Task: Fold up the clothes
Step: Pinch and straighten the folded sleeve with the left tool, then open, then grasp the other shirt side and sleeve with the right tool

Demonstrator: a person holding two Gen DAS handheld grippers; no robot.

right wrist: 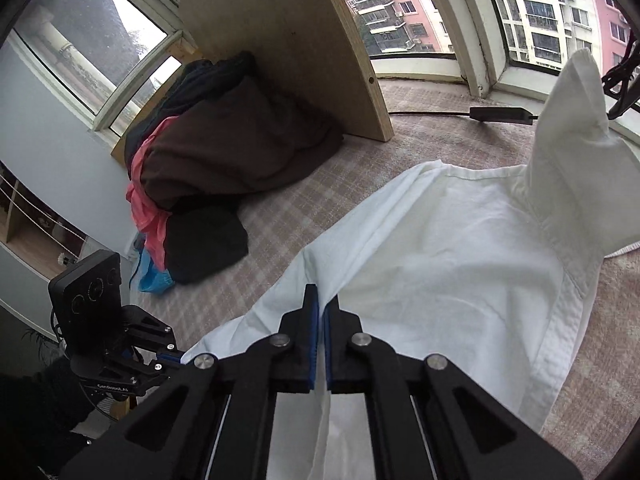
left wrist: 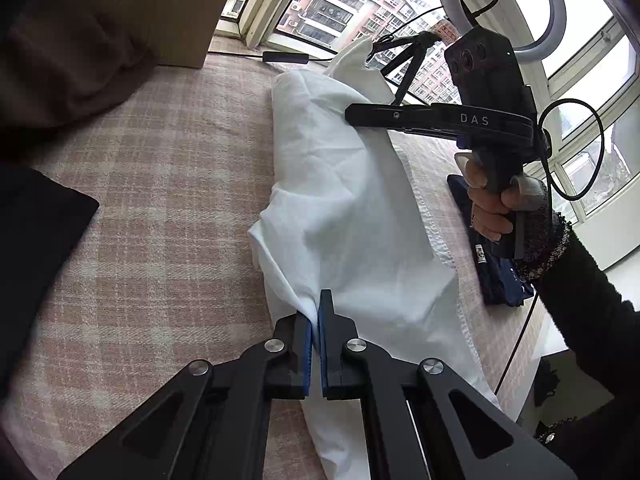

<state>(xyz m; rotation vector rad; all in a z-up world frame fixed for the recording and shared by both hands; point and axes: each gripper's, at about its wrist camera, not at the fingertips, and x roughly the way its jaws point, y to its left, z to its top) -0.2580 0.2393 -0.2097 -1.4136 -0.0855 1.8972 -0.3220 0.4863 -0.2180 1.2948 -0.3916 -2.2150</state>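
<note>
A white shirt (left wrist: 344, 200) lies stretched over the pink checked blanket (left wrist: 160, 200); its collar (right wrist: 576, 152) stands up at the far end in the right wrist view. My left gripper (left wrist: 316, 312) is shut on a fold of the white shirt near its lower end. My right gripper (right wrist: 321, 304) is shut on the shirt's (right wrist: 440, 264) edge near the shoulder. In the left wrist view the right gripper (left wrist: 352, 114) reaches in from the right, held by a hand. In the right wrist view the left gripper (right wrist: 176, 358) is at the lower left, pinching the shirt.
A pile of dark, brown and pink clothes (right wrist: 216, 168) lies by a wooden board (right wrist: 304, 40) at the back left. A folded navy garment (left wrist: 496, 264) lies at the bed's right edge. A ring light (left wrist: 500, 4), tripod and cables stand by the windows.
</note>
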